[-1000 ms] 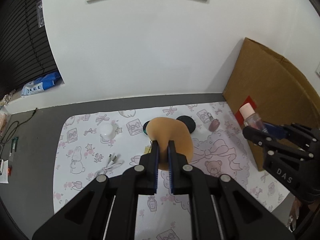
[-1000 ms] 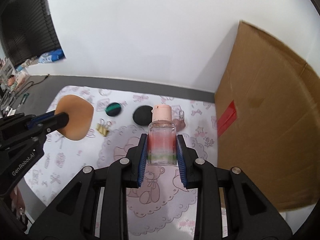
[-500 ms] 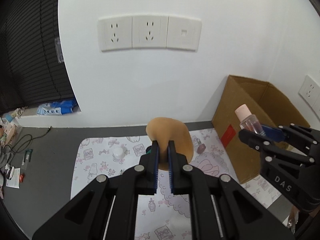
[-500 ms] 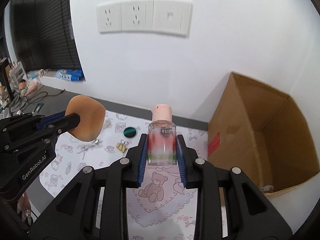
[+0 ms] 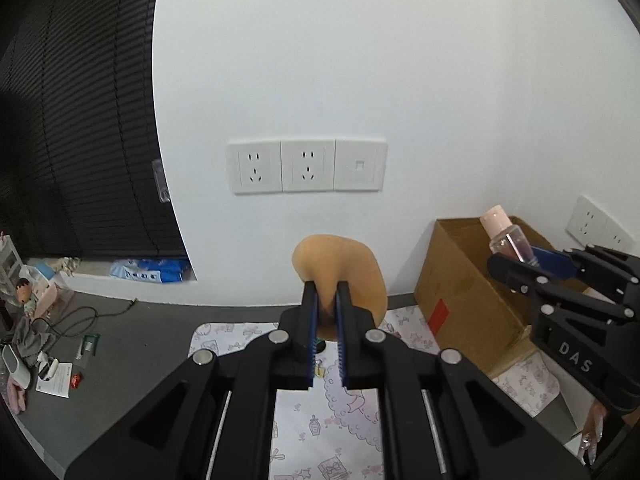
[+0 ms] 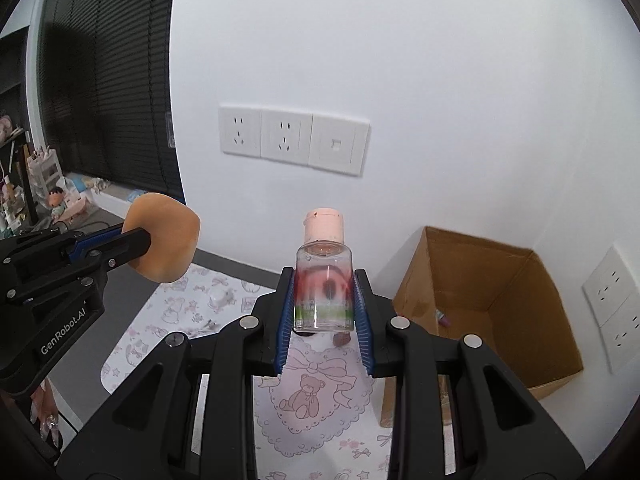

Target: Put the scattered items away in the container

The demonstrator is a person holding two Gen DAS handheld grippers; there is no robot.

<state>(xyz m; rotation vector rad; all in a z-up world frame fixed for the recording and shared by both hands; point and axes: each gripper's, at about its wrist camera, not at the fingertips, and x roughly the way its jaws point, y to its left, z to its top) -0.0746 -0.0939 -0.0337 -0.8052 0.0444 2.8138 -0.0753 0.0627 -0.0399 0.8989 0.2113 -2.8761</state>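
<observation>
Left gripper [image 5: 326, 300]: clenched on the tan makeup sponge [image 5: 340, 264], which you hold in the air above the patterned mat [image 5: 320, 416] on the worktop.
Right gripper [image 6: 323, 300]: grasping the clear bottle [image 6: 324, 280] upright by its lower body, pink cap [image 6: 324, 226] on top, also in the air.
Container: the cardboard box [image 6: 500, 280] stands open at the right, against the wall; one small item lies on its floor.
Risk, sponge: you pinch only its near edge. It is soft, so a quick swing may let it pull free short of the box.
Risk, bottle: smooth sides in a low grip. Tilting it over the rim could let it slide out early.
Risk, collision: both grippers head for one opening. Go in one at a time, or they may knock together.
Risk, leftovers: small items remain on the mat beneath, partly hidden by the grippers.
</observation>
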